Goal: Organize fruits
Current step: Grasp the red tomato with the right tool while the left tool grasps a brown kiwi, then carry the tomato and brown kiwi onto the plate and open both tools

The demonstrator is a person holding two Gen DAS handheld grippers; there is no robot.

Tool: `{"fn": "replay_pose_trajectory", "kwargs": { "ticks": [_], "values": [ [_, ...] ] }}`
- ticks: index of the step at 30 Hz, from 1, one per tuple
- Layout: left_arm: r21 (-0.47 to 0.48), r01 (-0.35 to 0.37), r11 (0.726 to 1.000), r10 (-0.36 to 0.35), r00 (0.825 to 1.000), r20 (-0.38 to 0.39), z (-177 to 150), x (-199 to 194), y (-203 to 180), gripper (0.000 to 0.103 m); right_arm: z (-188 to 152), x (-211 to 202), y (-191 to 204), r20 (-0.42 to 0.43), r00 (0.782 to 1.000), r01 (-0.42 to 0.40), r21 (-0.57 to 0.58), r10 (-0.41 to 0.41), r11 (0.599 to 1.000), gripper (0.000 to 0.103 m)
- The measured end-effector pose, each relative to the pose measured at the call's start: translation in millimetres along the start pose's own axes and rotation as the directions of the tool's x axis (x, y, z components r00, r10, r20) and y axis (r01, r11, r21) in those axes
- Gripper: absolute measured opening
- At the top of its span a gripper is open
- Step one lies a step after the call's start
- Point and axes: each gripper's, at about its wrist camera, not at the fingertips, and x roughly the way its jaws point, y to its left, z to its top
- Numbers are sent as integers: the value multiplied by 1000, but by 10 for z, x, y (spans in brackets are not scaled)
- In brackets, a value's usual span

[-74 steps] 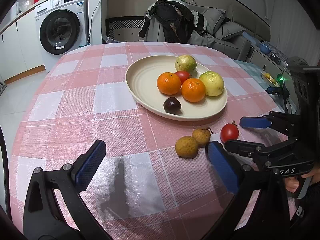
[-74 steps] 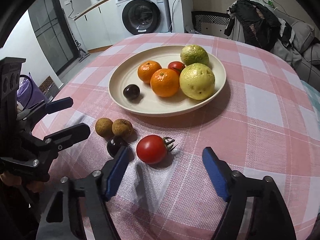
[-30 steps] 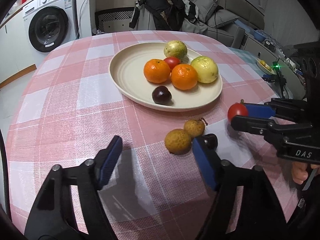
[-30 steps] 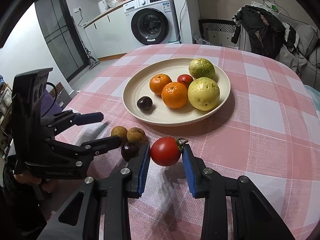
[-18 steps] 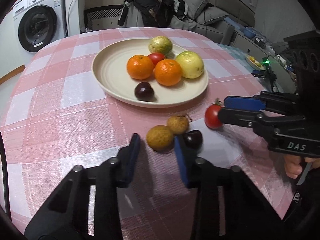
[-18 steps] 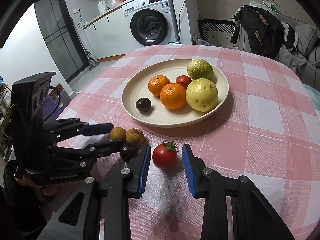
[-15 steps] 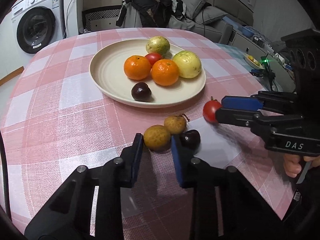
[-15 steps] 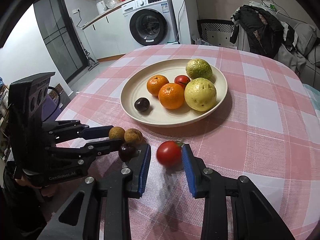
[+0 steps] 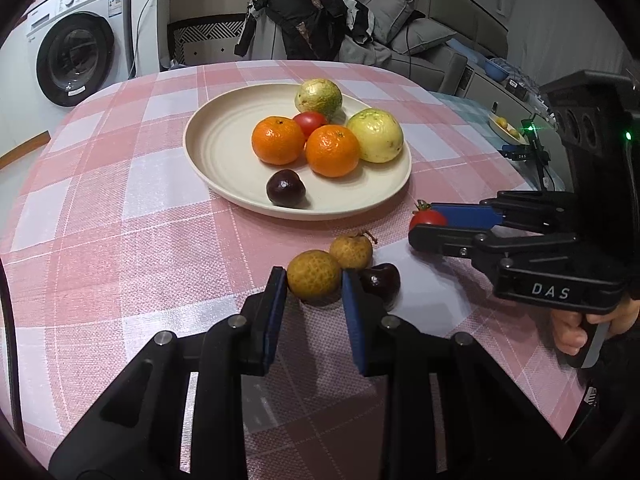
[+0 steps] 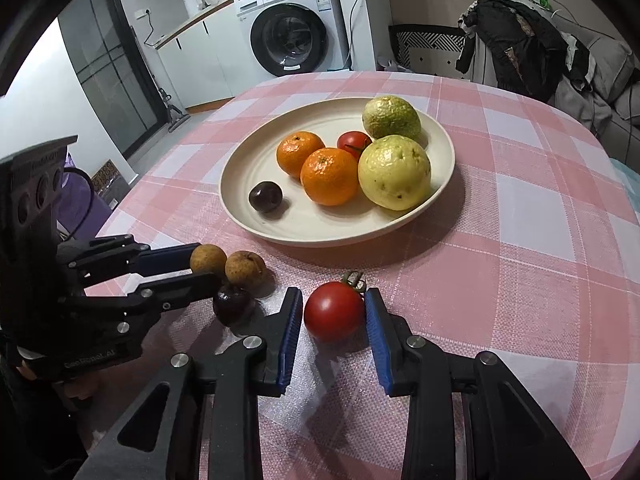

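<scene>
From the left wrist, the plate holds six fruits: two oranges, two pale green guavas, one small tomato and one dark plum. Four more fruits lie on the checked tablecloth in front of it: two brown longans, one dark cherry and one red tomato. The left gripper is clamped on the nearer longan, both blue pads against its sides; the second longan touches it behind. This view alone shows the right gripper from the side, the letters "DAS" on its body, a hand on its handle, and a green light at the far right.

From the right wrist, the right gripper has the red tomato between its pads and its jaws are closing, the right pad at the tomato's side and a thin gap on the left. Only here do the white washing machine with its counter and the partly legible "CenRobot.AI" on the left gripper show. The fruit counts match: six on the plate, four off it.
</scene>
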Motion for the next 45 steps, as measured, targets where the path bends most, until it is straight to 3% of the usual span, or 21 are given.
{"fn": "replay_pose_trajectory", "kwargs": {
  "ticks": [22,45],
  "values": [
    [-36,-23,999,28,992,127,191,-386,130,25,154,-476,93,178,984,-13,16,10,1000,31],
    [-60,-49,997,58,983,172,483,-306,271,25,349,-472,51,231,973,4,44,-14,999,31]
  ]
}}
